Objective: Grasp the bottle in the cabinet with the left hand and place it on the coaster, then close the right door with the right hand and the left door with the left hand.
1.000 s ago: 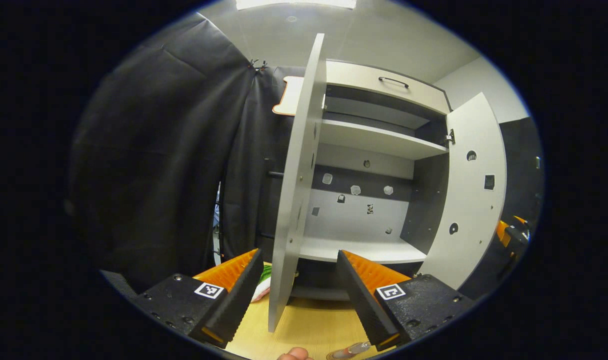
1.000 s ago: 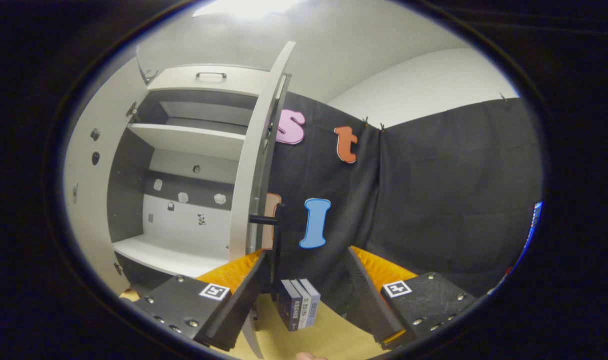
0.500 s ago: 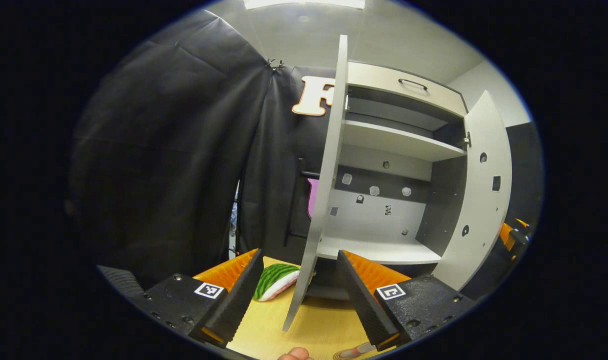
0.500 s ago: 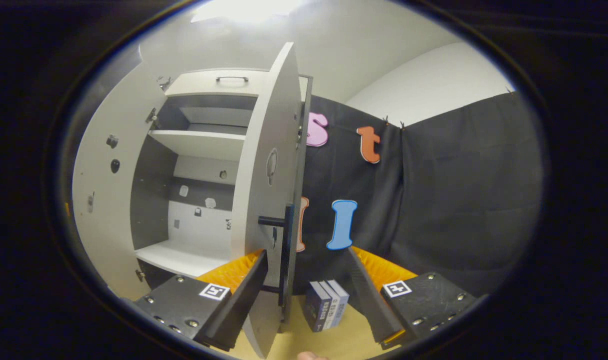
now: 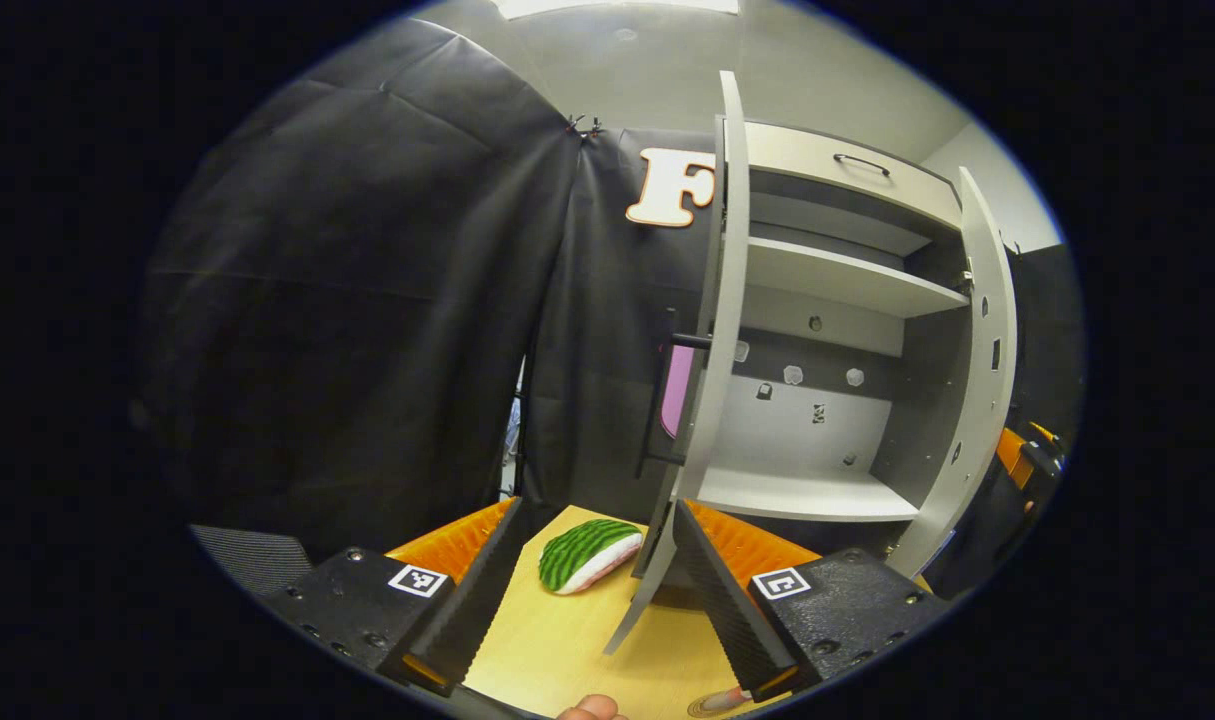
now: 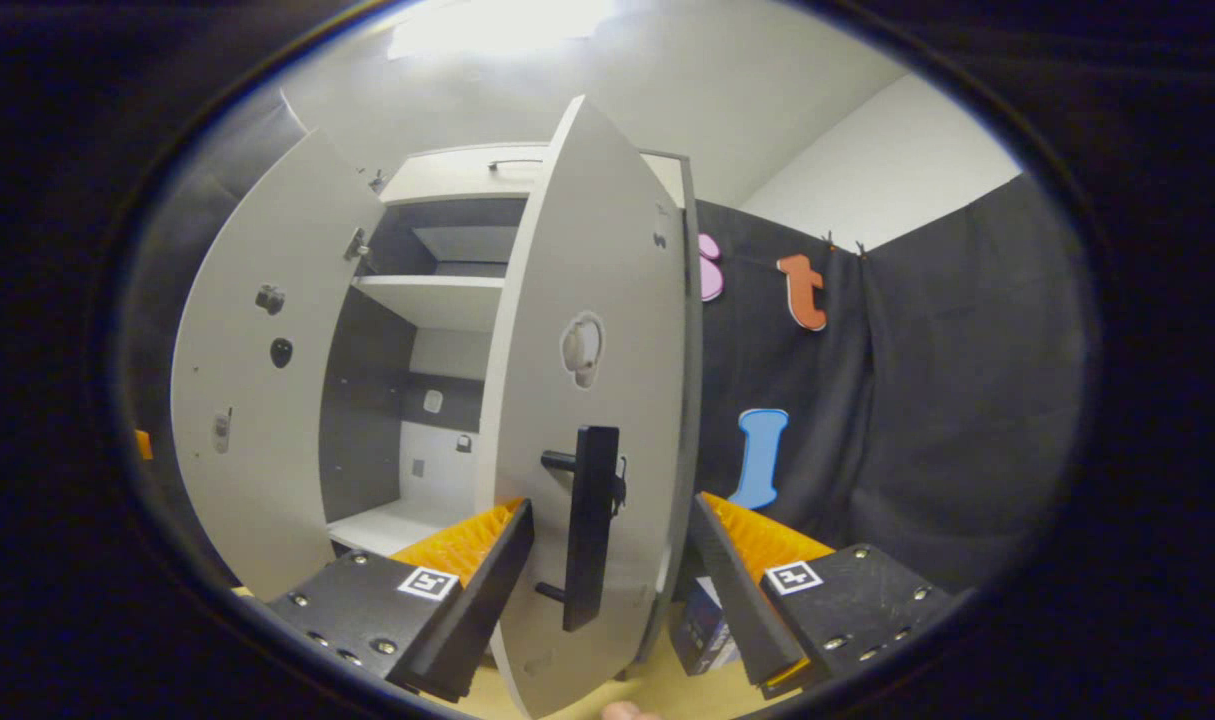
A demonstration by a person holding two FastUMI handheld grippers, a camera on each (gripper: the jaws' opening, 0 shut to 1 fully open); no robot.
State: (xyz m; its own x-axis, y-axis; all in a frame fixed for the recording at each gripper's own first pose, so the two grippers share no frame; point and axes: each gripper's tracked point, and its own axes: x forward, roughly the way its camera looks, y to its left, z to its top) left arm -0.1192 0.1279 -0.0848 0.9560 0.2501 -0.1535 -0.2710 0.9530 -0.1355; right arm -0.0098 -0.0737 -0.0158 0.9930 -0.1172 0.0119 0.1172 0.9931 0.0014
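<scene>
The grey cabinet (image 5: 817, 495) stands with both doors part open. In the left gripper view its left door (image 5: 724, 300) is edge-on just beyond my open left gripper (image 5: 597, 510), which holds nothing. A sliver of the bottle (image 5: 724, 699) on the round coaster (image 5: 700, 709) shows at the bottom edge. In the right gripper view the right door (image 6: 597, 300) is swung well inward. Its black handle (image 6: 589, 525) stands between the fingers of my open right gripper (image 6: 613, 500). The left door (image 6: 257, 400) stands wide at the left.
A watermelon-slice toy (image 5: 587, 553) lies on the wooden table (image 5: 557, 640) left of the cabinet. Books (image 6: 702, 632) stand on the table behind the right door. A fingertip (image 5: 592, 708) shows at the bottom edge. The right gripper's orange body (image 5: 1025, 458) peeks past the right door (image 5: 982, 380).
The right door has swung toward shut, with my right gripper moving in around its handle. The left gripper has shifted, so the left door now shows edge-on and the watermelon toy is uncovered.
</scene>
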